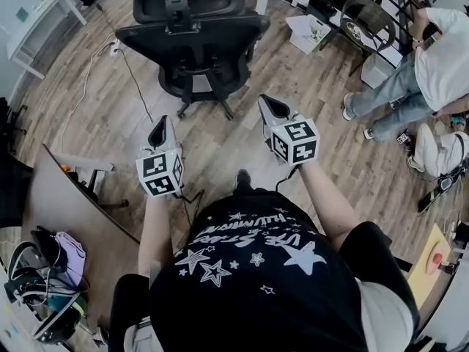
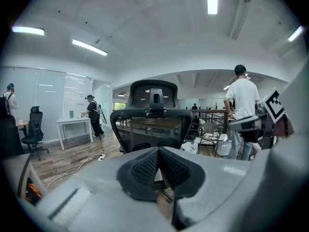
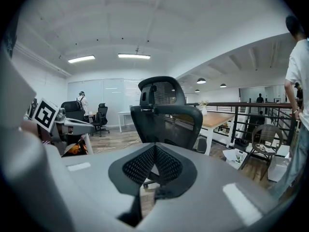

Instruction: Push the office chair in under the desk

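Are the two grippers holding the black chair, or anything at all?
Nothing is held. The left gripper and right gripper are both shut and empty, with bare floor between them and the office chair.

Materials, as I see them from my station.
- Office chair (image 1: 192, 31): black mesh back, matt black plastic frame.
- Floor (image 1: 220, 152): wood-grain planks, low sheen.
- Desk (image 3: 222, 120): pale wooden top, smooth.
- Left gripper (image 1: 160, 125), right gripper (image 1: 271, 105): matt grey plastic shells.
- Pads (image 2: 145, 168): black, finely ridged.
- 2 marker cubes (image 1: 160, 173): matt print.

An office: mesh office chair (image 1: 192, 35), white desk (image 2: 75, 121), strip lights (image 2: 90, 47), seemingly glass partitions (image 2: 46, 98).
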{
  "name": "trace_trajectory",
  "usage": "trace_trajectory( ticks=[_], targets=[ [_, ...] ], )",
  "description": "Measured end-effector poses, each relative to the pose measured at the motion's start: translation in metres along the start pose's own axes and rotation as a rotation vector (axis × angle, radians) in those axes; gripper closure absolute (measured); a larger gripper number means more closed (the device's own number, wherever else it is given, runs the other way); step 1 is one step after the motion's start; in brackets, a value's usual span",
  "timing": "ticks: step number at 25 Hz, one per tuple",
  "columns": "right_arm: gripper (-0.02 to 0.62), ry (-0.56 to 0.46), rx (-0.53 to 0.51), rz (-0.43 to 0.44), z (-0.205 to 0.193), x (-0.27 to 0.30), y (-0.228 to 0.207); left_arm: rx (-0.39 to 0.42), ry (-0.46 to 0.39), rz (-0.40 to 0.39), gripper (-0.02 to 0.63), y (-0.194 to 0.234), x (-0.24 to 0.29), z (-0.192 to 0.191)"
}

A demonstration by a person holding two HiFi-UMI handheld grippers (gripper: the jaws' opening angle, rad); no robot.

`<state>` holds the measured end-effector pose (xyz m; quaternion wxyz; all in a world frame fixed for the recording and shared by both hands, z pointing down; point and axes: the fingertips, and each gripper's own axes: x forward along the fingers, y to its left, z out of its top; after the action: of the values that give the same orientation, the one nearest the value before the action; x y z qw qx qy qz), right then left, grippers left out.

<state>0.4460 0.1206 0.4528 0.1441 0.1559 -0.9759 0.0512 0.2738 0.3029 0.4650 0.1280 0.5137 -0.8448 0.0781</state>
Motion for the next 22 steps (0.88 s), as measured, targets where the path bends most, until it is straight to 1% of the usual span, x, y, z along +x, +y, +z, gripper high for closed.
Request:
trace_trajectory(
  ticks=[8,14,16,18,22],
  targets=[
    [0.594,0.001,0.043,-0.013,0.004,0.018,-0.025,-0.002,0.013,0.022,0.604,0.008,0.024,0.008],
    [0.592,-0.020,0.032,-0.065,0.019,0.041,-0.059,0.020,0.017,0.034,0.604,0.011,0.052,0.021],
    [0.592,-0.029,0.008,-0.094,0.025,0.048,-0.072,0.026,0.017,0.043,0.604,0.012,0.061,0.027],
    [0.592,-0.034,-0.036,-0.114,0.031,0.055,-0.083,0.030,0.019,0.053,0.604,0.013,0.069,0.031],
    [0.592,-0.025,-0.098,-0.117,0.040,0.072,-0.101,0.035,0.024,0.085,0.604,0.017,0.082,0.037]
  ],
)
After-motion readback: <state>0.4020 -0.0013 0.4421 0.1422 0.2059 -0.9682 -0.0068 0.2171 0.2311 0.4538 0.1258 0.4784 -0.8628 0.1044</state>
